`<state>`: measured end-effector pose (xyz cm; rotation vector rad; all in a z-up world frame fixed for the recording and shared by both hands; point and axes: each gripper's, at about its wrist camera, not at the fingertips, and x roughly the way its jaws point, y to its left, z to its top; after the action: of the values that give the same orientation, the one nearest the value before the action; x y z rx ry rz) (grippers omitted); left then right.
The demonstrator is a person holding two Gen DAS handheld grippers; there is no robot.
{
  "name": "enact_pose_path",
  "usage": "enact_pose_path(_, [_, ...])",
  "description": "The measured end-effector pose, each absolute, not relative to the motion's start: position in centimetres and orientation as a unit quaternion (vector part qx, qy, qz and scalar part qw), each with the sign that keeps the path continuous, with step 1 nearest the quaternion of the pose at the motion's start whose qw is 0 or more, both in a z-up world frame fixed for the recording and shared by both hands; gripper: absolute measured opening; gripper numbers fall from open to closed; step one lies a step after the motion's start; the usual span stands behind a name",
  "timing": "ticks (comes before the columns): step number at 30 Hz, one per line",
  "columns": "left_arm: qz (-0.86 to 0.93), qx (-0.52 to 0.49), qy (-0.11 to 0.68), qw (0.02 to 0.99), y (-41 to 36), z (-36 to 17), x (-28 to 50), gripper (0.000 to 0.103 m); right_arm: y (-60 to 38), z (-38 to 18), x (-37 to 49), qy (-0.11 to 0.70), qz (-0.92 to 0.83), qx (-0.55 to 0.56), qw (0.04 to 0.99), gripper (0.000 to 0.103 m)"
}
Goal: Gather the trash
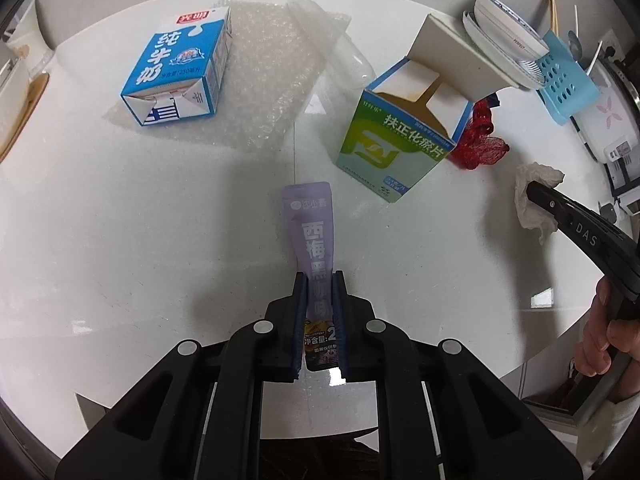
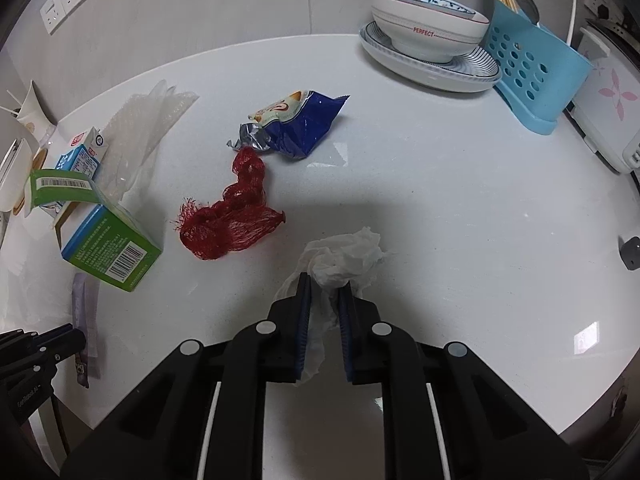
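Note:
My left gripper [image 1: 320,276] is shut on a purple snack sachet [image 1: 311,232] that lies flat on the white table [image 1: 120,240]; the sachet runs between the blue pads. My right gripper [image 2: 325,284] is shut on a crumpled white tissue [image 2: 344,254], which bulges out beyond the fingertips. From the left wrist view the right gripper [image 1: 532,192] shows as a black finger pressed into that tissue [image 1: 536,184], with a hand behind it. In the right wrist view the left gripper [image 2: 76,340] sits on the sachet [image 2: 82,304] at the far left.
Other litter lies about: a blue milk carton [image 1: 180,68], bubble wrap [image 1: 272,92], an open green box [image 1: 400,136], red netting [image 2: 228,220] and a blue foil wrapper [image 2: 300,124]. A bowl on plates [image 2: 428,32], a blue utensil rack [image 2: 532,76] and a cooker [image 2: 608,116] stand at the back right.

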<state>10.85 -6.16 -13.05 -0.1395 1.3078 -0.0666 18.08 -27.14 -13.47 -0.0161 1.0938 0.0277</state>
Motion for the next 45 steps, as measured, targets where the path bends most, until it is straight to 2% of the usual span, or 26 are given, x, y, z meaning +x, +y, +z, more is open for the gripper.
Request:
enact_pose_path(28, [-0.051,-0.052,0.575,0.815,-6.7,-9.1,8.3,0.011,-26.6,-8.3,11.6,0.471,0.034,-0.001,0.882,0.013])
enact_pose_path(45, [-0.058,-0.054,0.560,0.825,-7.8,-7.3,4.2,0.011,-26.0,-6.2,5.6,0.450,0.046,-0.003,0.892,0.013])
